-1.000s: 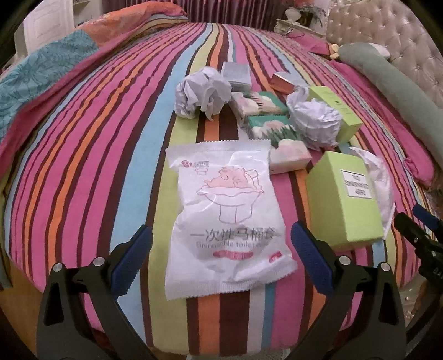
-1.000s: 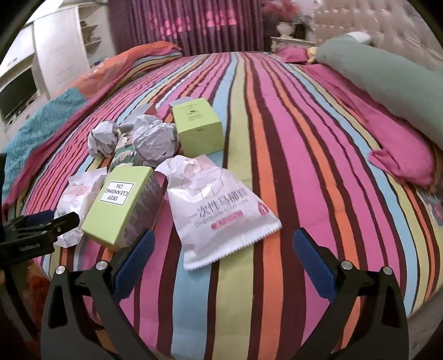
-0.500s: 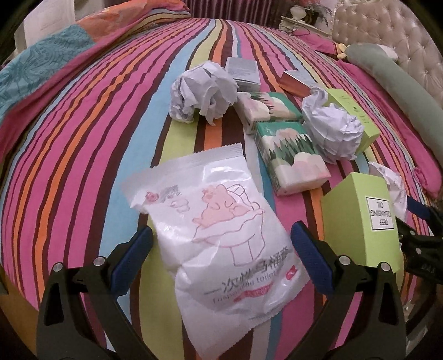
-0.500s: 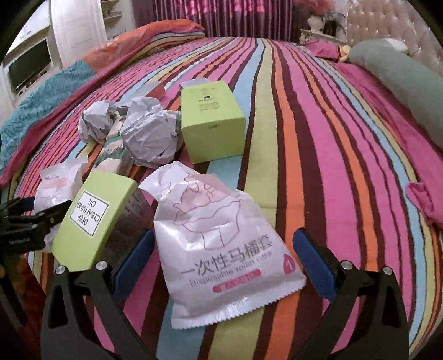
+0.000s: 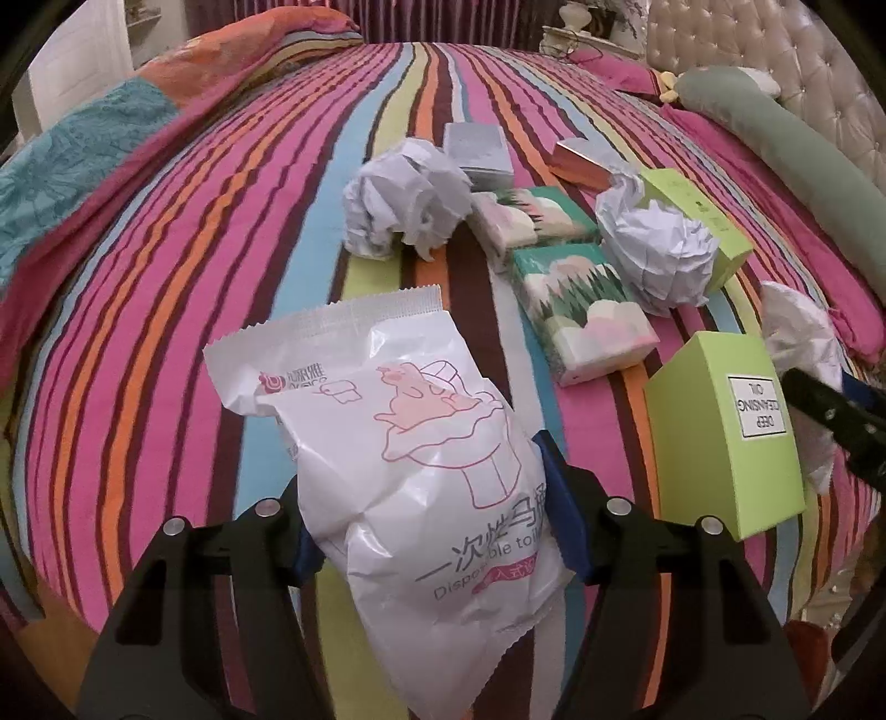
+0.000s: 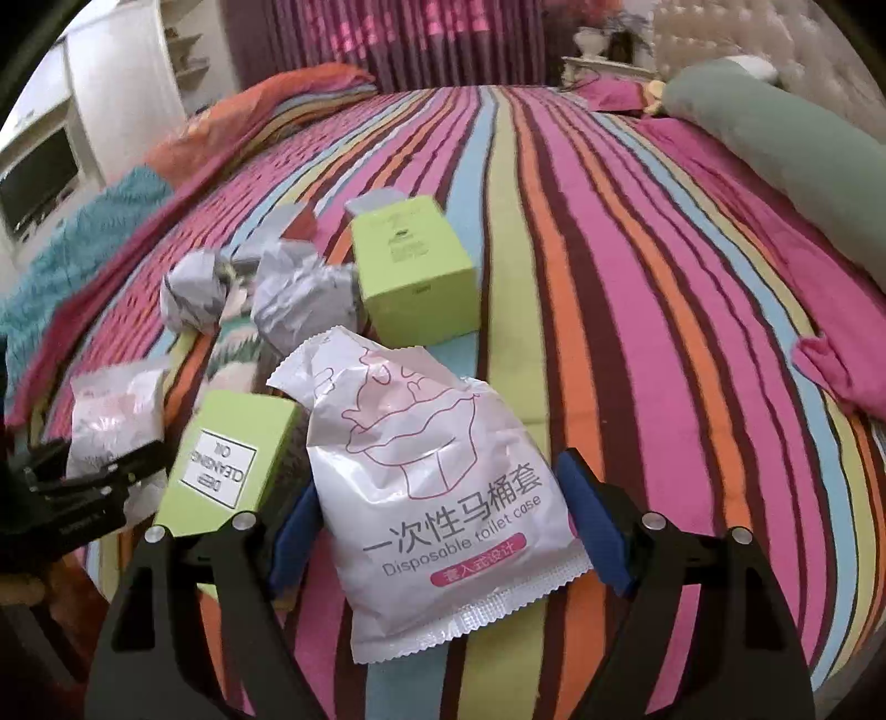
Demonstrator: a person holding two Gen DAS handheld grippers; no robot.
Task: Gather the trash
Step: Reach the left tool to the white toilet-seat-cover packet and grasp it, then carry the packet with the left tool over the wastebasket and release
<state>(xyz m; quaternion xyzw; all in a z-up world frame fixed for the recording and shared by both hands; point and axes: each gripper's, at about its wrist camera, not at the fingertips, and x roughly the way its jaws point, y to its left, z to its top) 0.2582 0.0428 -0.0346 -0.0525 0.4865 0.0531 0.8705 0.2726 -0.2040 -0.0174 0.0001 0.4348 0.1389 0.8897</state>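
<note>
I see a bed covered by a quilt with long pink, orange, blue, green and brown stripes [image 6: 637,277]. At its far right lie a grey-green bolster pillow [image 6: 775,144] and a tufted cream headboard [image 5: 819,83]; maroon patterned curtains [image 6: 387,44] hang behind, and white cabinets [image 6: 111,111] stand at left.

The left gripper [image 5: 426,504] is closing; its blue pads press the sides of a white plastic toilet-cover packet [image 5: 421,443], which buckles between them at the near edge of the bed.

The right gripper [image 6: 443,531] is closing around a second white plastic packet of the same print [image 6: 437,459]; I cannot tell whether both pads touch it.

Just beyond lie a lime-green cardboard box labelled cleansing oil [image 6: 232,454] and two crumpled white paper balls [image 5: 404,199].
</note>
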